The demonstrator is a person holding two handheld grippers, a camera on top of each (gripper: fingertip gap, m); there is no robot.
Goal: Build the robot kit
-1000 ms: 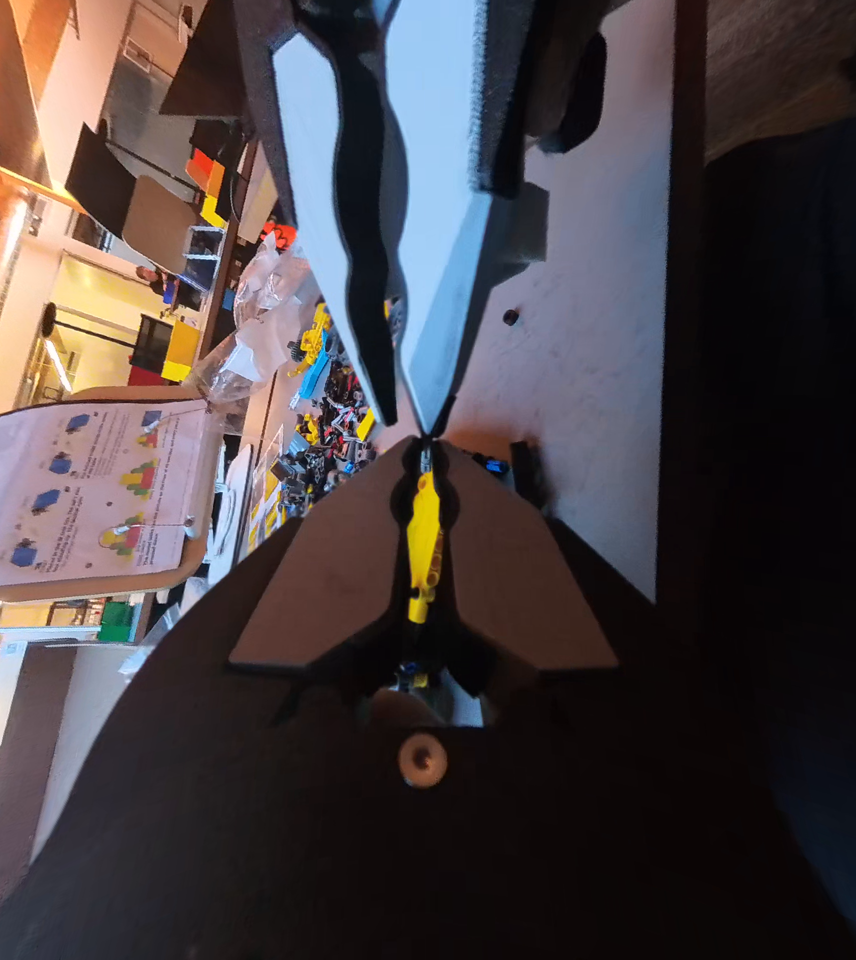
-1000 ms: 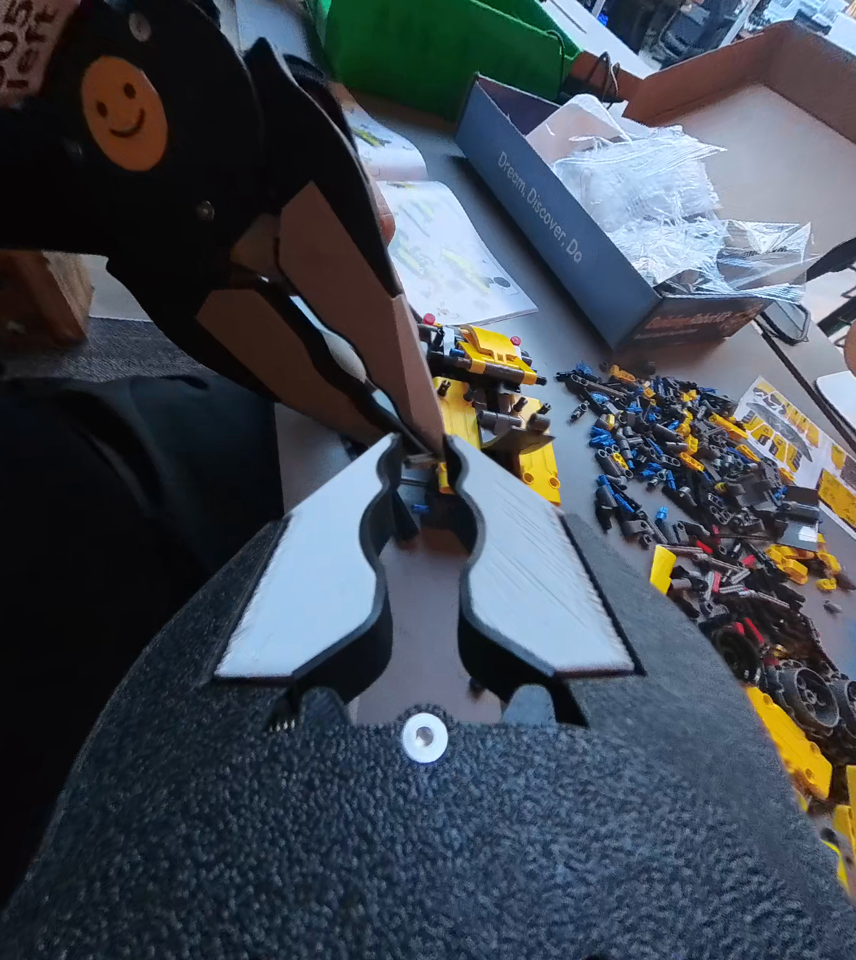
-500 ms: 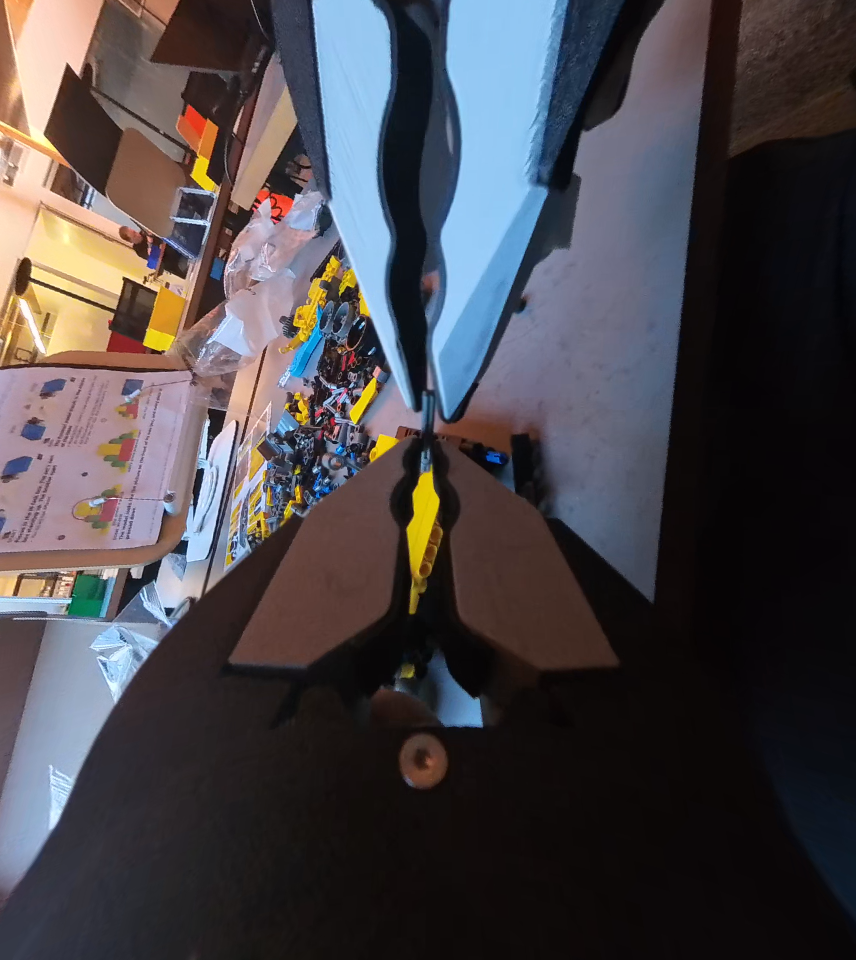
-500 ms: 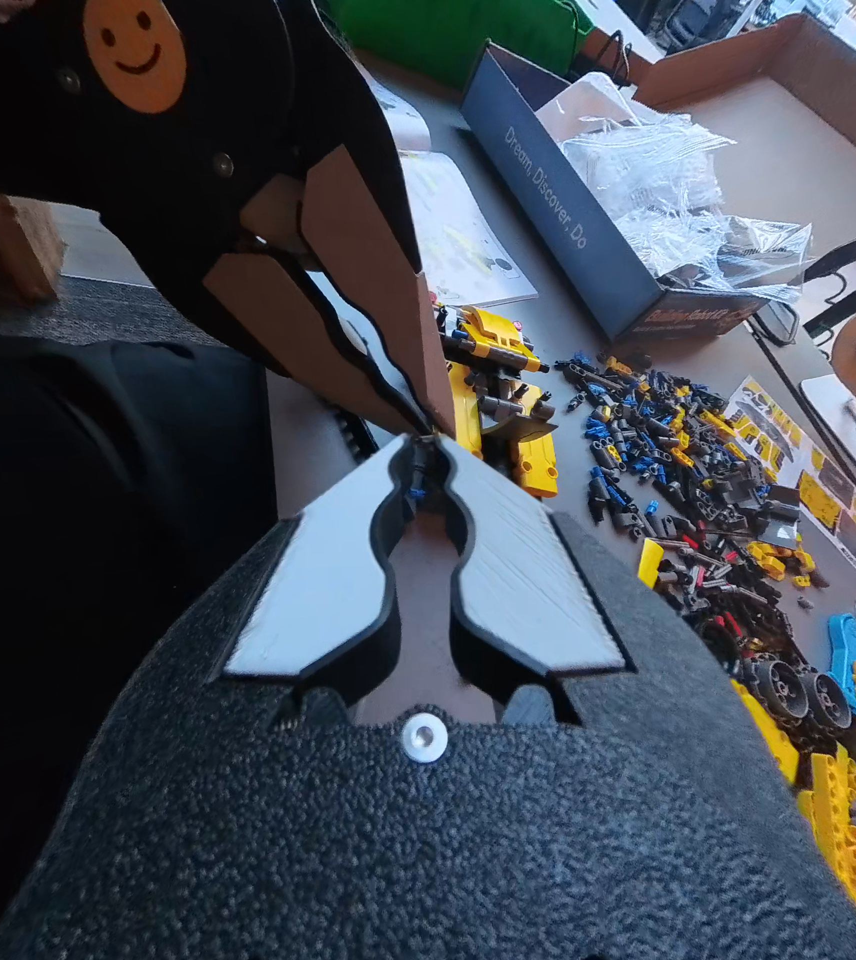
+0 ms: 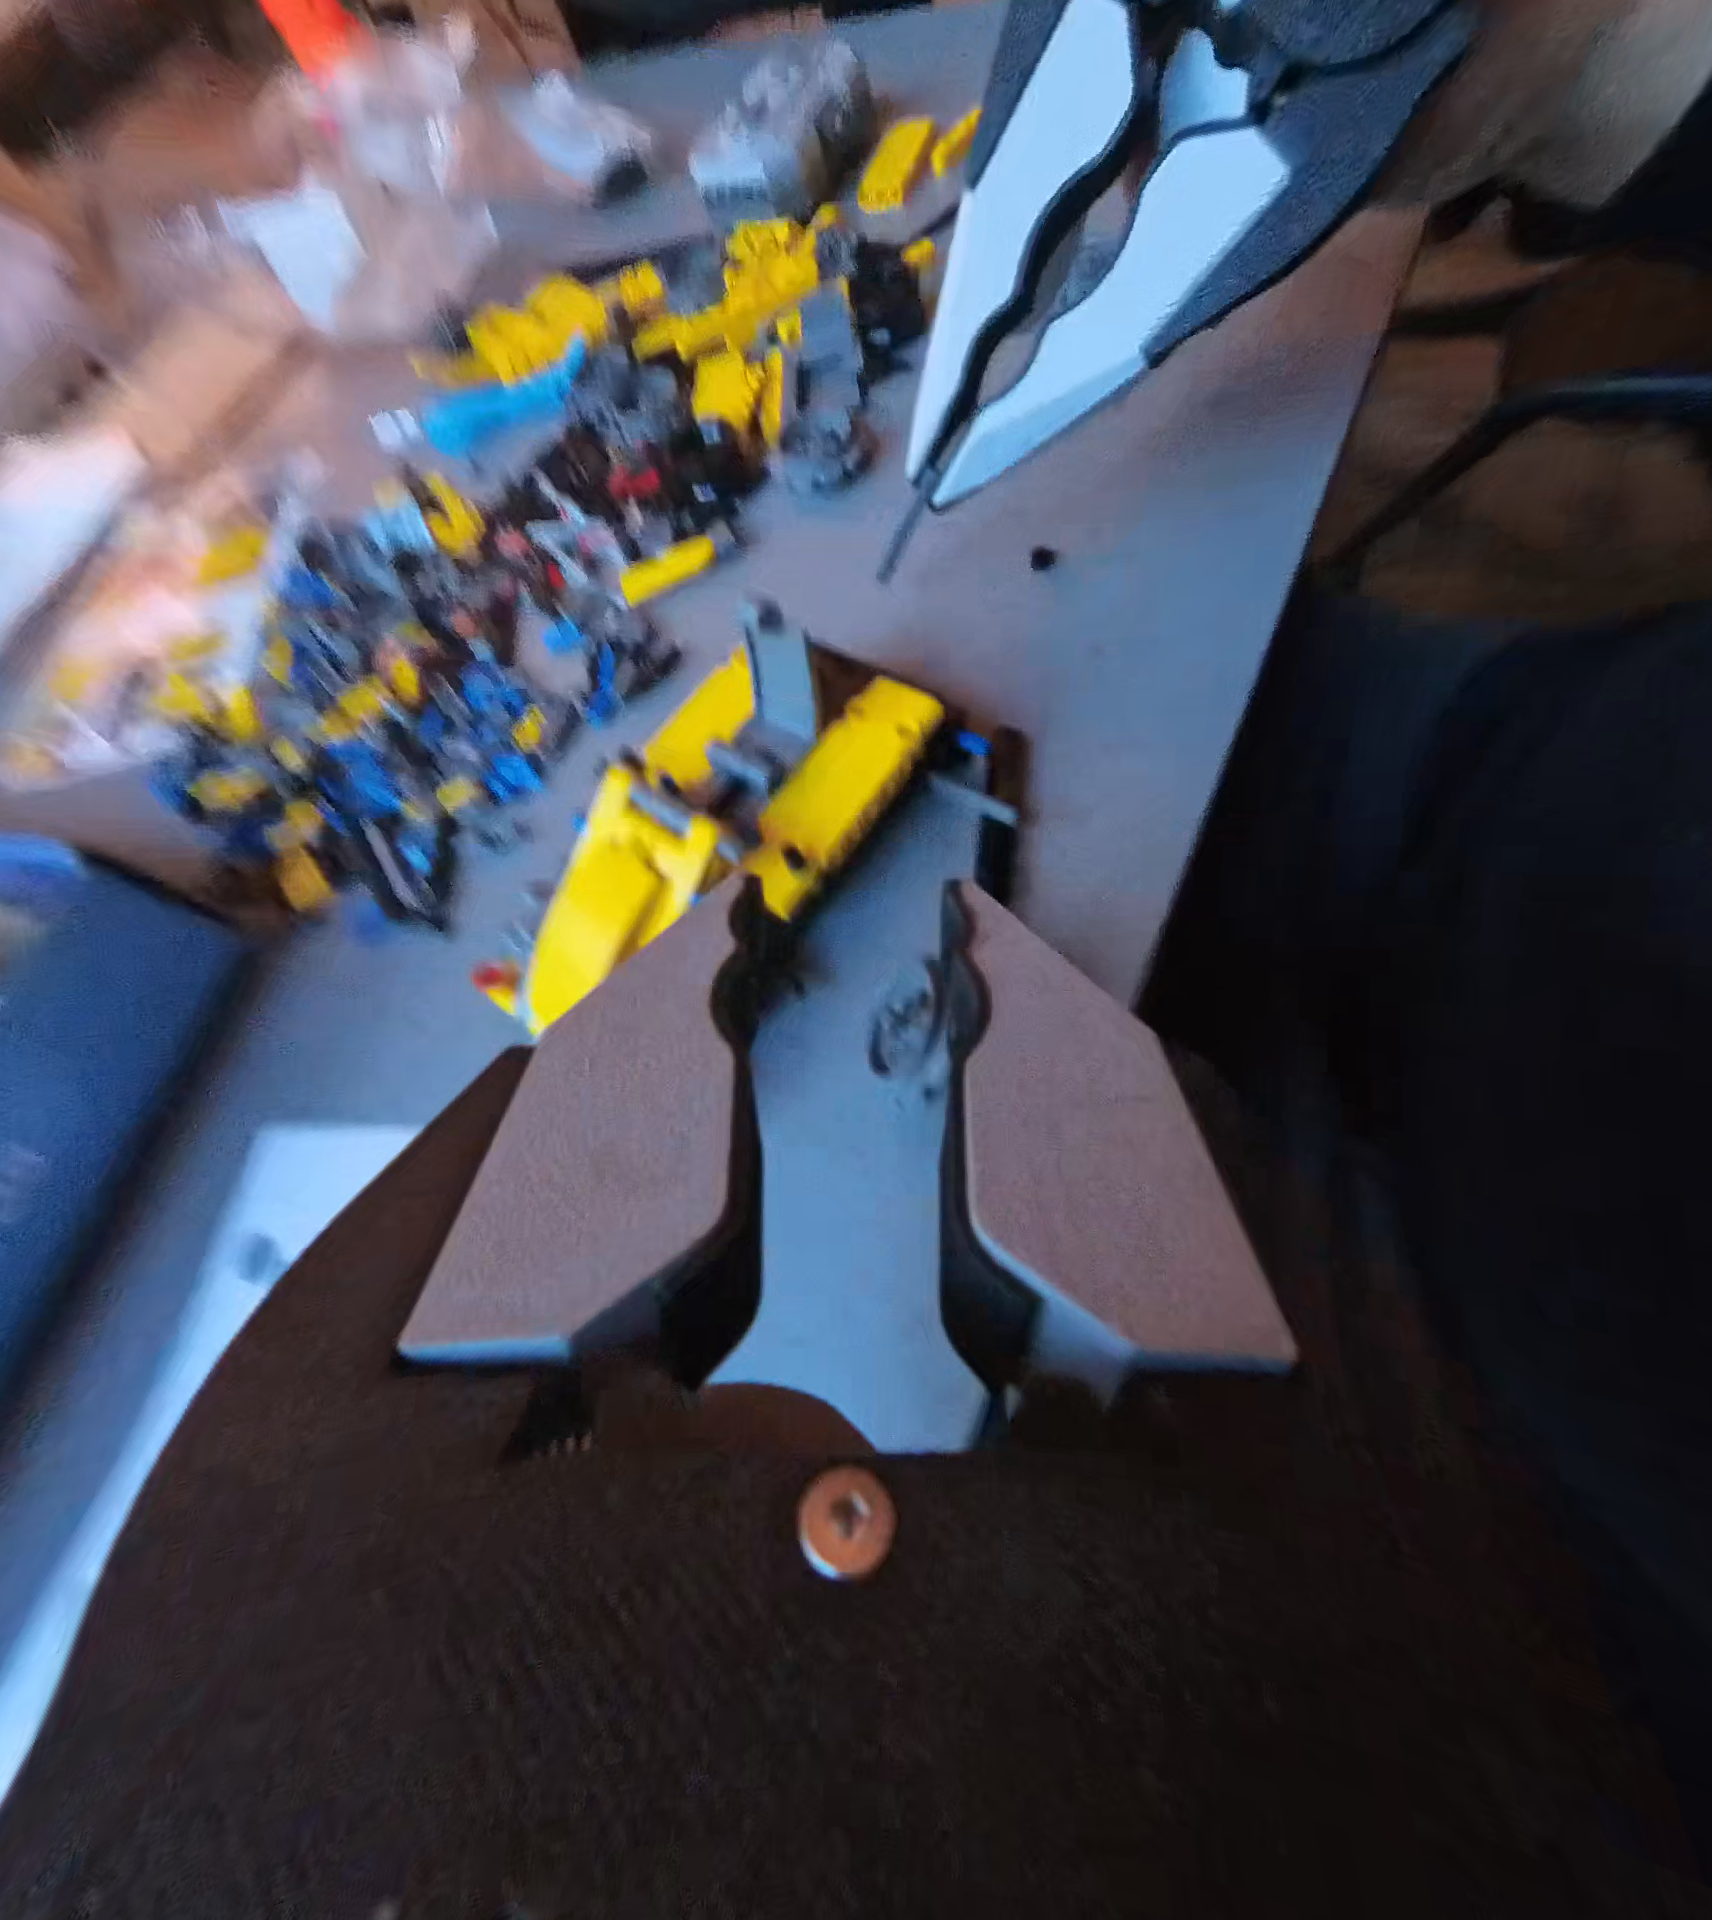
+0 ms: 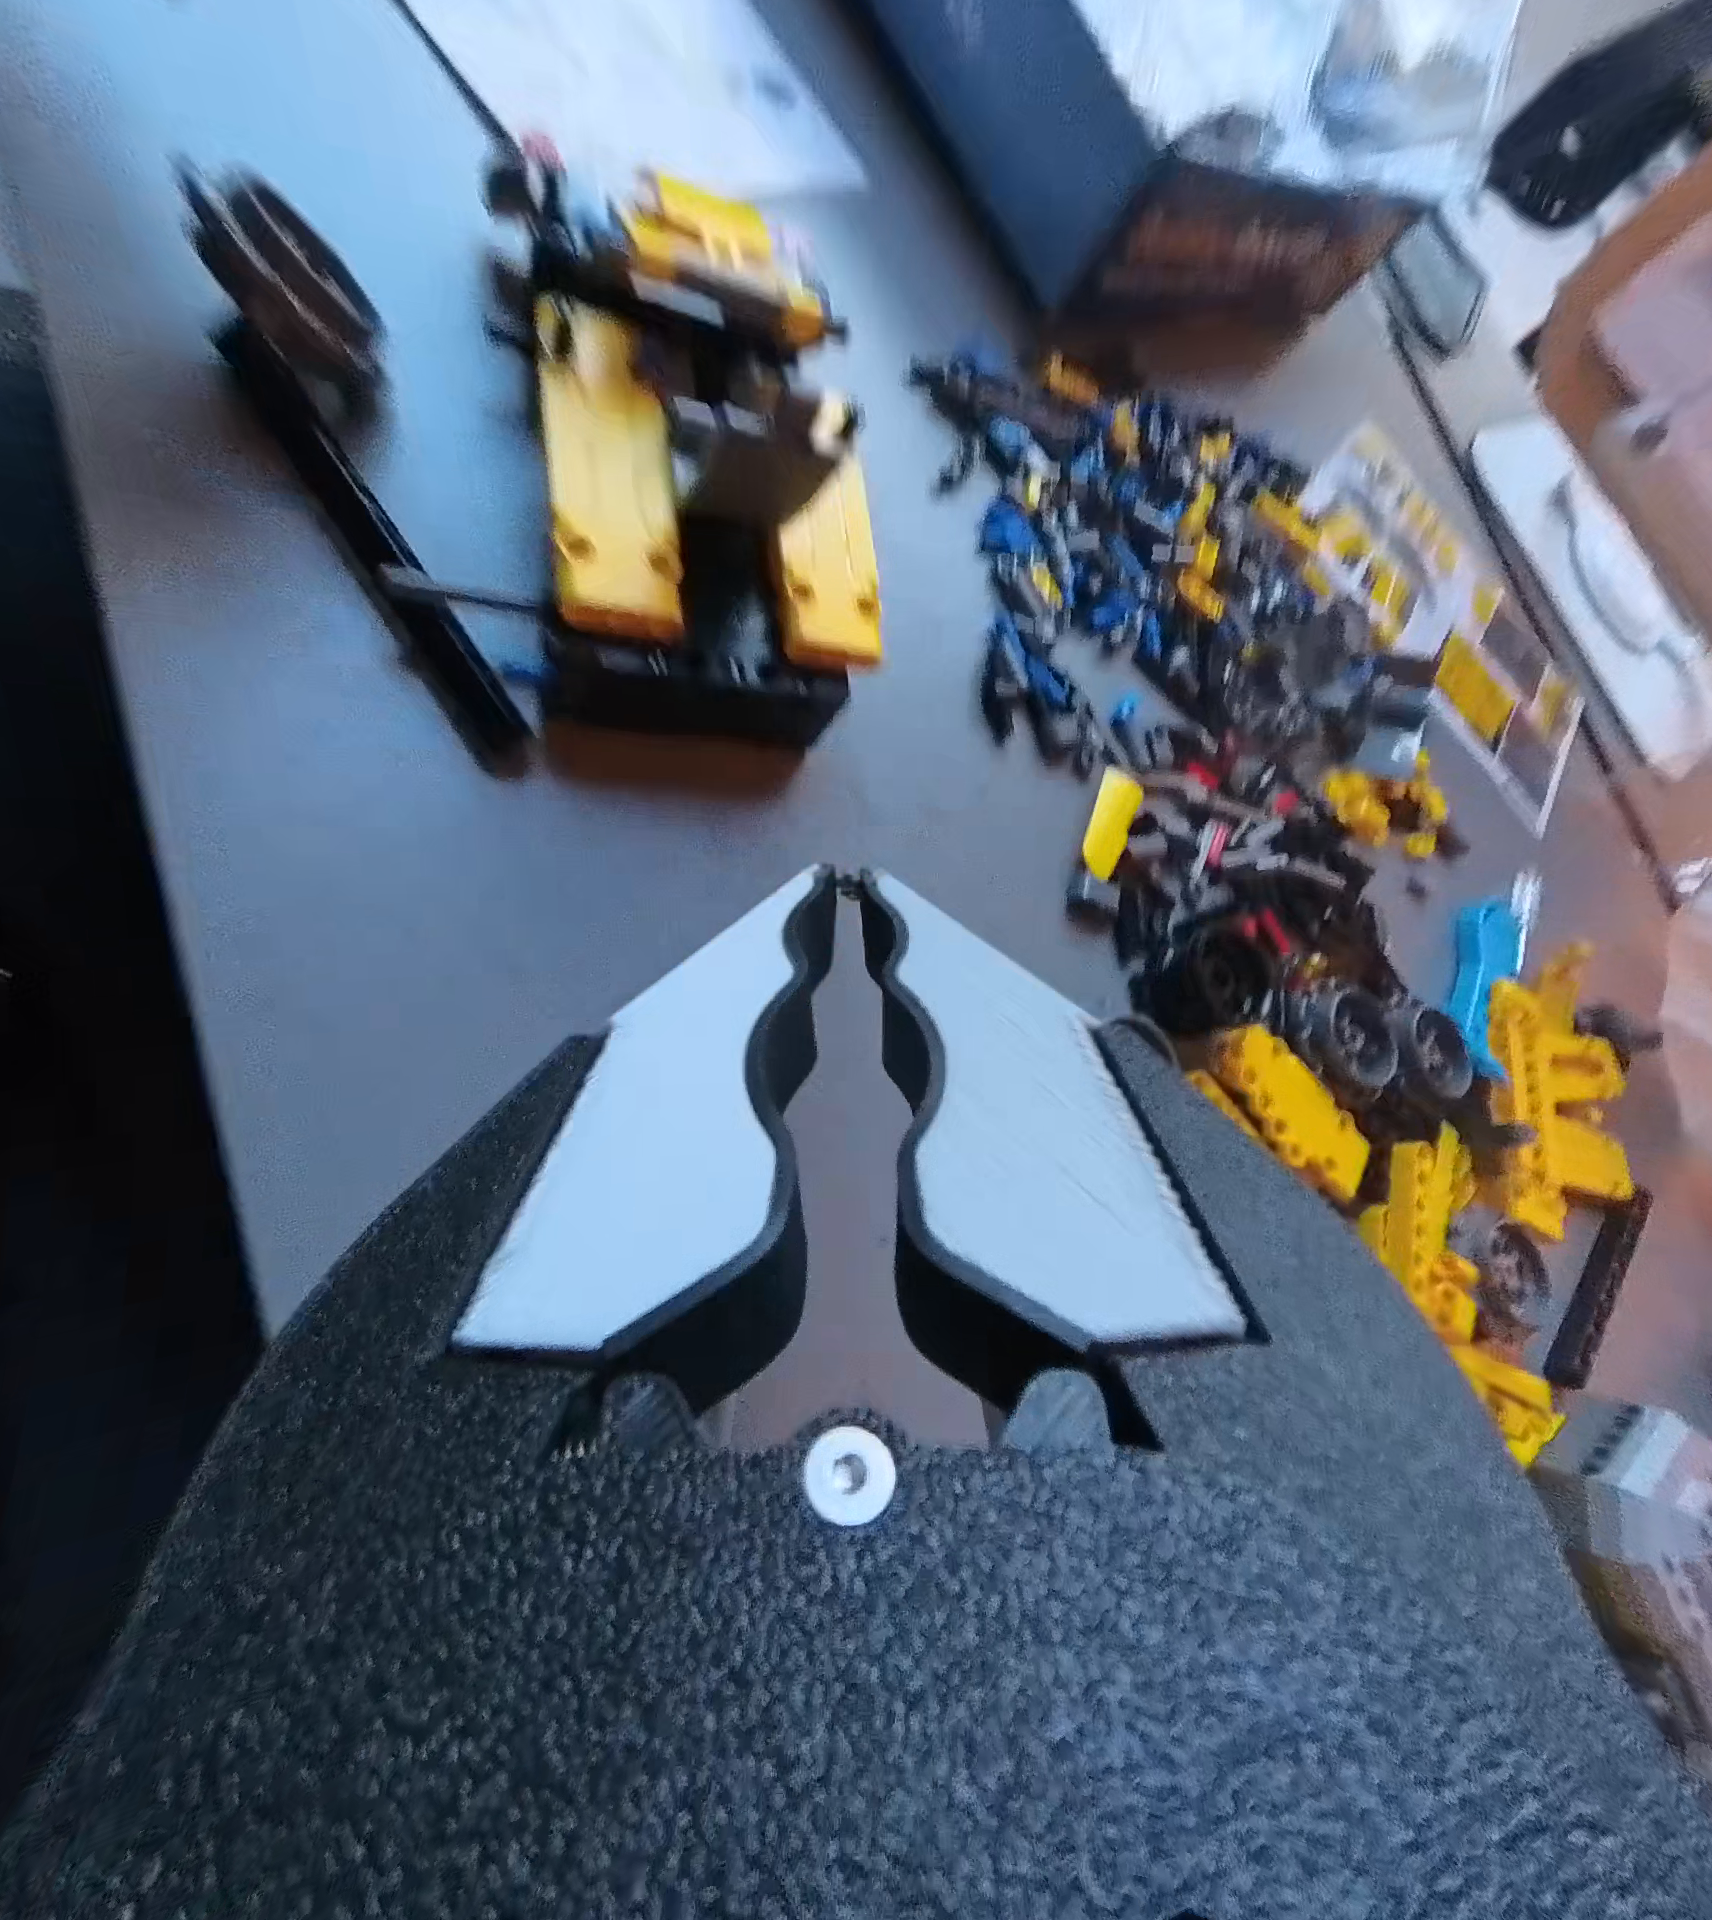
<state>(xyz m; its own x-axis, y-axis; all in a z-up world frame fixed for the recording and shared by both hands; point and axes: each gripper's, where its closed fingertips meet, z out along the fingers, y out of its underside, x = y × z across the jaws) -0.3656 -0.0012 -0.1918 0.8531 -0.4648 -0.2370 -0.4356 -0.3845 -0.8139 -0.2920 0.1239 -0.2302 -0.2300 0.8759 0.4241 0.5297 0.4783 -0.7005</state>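
Observation:
My left gripper (image 5: 847, 904) is open and empty, low over the grey table (image 5: 1143, 644). A partly built yellow and black brick vehicle (image 5: 727, 810) lies just ahead of its brown pads. A dark wheel (image 5: 906, 1023) shows blurred between the fingers. My right gripper (image 6: 841, 873) is shut on a thin dark rod (image 6: 844, 885). It also shows in the left wrist view (image 5: 919, 499), off the table, with the rod (image 5: 896, 545) sticking out of its tips. In the right wrist view the vehicle (image 6: 696, 520) lies ahead, with the wheel (image 6: 280, 281) and a black beam (image 6: 395, 561) to its left.
A pile of small blue, black and yellow parts (image 6: 1195, 582) lies right of the vehicle, with yellow beams and tyres (image 6: 1403, 1091) nearer. A dark blue box (image 6: 1039, 135) and a white booklet (image 5: 291, 1195) lie beyond. The table edge (image 5: 1247, 831) runs beside a dark lap. The grippers' ends are close to 15 cm from one another.
The left gripper has opened and no longer holds the yellow piece. The two grippers, tip to tip before, have drawn apart. Both views have swung towards the table and are motion-blurred.

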